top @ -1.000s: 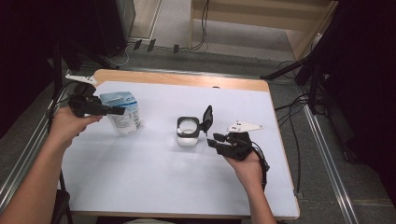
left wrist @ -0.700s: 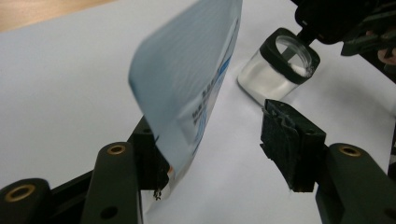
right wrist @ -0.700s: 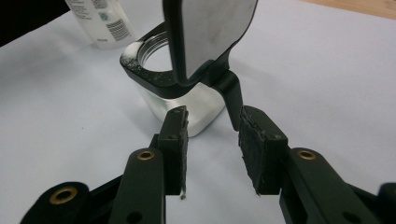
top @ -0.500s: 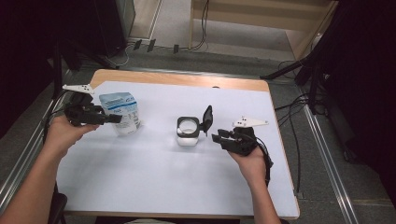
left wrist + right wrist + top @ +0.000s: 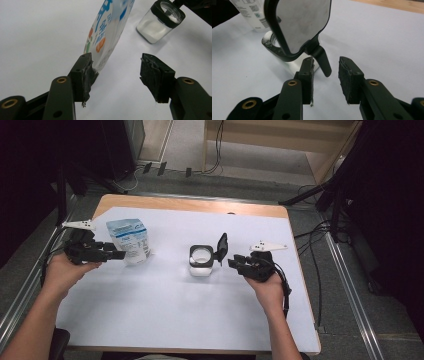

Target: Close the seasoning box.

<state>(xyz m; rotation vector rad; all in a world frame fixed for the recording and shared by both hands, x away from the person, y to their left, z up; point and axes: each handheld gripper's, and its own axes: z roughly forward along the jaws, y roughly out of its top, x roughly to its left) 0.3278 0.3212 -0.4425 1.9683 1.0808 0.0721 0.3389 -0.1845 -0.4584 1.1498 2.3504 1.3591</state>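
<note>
Pouch [image 5: 110,32] touching one pad of gaping left tool [image 5: 116,72], jar lid tab [image 5: 322,61] between unclamped right tool [image 5: 325,75] pads

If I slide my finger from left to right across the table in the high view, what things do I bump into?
Left tongs → blue-and-white pouch → little jar of white powder → its open black lid → right tongs.

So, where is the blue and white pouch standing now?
In the high view the pouch stands at the table's left side, just beside the left gripper, left of the open jar.
</note>
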